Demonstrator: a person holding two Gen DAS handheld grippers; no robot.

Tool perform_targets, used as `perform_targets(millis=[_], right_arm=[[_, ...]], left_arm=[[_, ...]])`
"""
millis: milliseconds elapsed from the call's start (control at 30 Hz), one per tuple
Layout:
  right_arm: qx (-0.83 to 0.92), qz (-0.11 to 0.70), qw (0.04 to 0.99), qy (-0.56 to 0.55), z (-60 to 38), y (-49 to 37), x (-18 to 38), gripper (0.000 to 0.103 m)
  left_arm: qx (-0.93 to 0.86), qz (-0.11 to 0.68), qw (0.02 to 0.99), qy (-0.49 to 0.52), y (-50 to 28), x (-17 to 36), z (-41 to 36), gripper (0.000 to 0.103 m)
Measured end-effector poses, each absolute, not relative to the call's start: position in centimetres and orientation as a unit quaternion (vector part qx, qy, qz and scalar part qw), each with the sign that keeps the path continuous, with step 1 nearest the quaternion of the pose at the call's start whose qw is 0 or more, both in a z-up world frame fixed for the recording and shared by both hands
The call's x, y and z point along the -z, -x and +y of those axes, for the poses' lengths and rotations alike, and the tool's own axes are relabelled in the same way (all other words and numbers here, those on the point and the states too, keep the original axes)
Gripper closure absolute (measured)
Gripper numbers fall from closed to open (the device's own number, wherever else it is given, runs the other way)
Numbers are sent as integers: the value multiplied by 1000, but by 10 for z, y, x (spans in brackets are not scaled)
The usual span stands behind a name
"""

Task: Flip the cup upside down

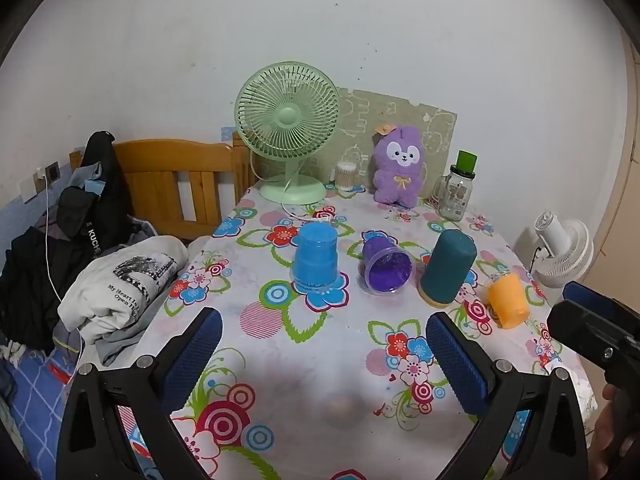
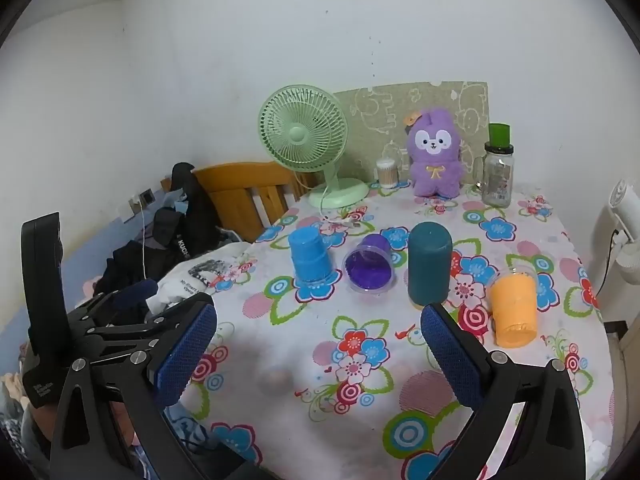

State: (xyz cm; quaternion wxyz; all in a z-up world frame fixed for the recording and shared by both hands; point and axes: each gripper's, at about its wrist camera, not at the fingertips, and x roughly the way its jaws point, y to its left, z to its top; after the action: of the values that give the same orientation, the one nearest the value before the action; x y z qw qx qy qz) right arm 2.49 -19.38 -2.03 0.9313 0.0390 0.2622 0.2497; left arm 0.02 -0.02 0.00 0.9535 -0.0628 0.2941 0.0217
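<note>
A blue cup [image 1: 315,258] [image 2: 310,255] stands upside down on the flowered table. A purple cup [image 1: 386,266] [image 2: 369,265] lies on its side, its mouth facing me. A dark teal cup [image 1: 448,266] [image 2: 429,265] stands upside down. An orange cup [image 1: 507,300] [image 2: 514,308] stands with its clear rim at the top. My left gripper [image 1: 324,344] is open and empty, above the table's near part. My right gripper [image 2: 320,344] is open and empty, near the table's front edge; it also shows at the right in the left wrist view [image 1: 588,316].
At the table's back stand a green fan [image 1: 289,132] [image 2: 306,136], a purple plush toy [image 1: 398,166] [image 2: 434,156], a glass jar with a green cap [image 1: 458,192] [image 2: 498,176] and a cotton-swab tub [image 1: 346,176]. A bed with clothes [image 1: 120,284] lies left. A white fan [image 1: 564,254] stands right.
</note>
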Motion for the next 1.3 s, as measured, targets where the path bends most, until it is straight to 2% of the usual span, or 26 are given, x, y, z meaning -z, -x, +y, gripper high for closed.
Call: perform_targets(millis=[1300], right_arm=[[-234, 264, 935, -31, -191, -27, 26, 0]], left_arm=[[-24, 290, 955, 60, -1, -1, 0, 0]])
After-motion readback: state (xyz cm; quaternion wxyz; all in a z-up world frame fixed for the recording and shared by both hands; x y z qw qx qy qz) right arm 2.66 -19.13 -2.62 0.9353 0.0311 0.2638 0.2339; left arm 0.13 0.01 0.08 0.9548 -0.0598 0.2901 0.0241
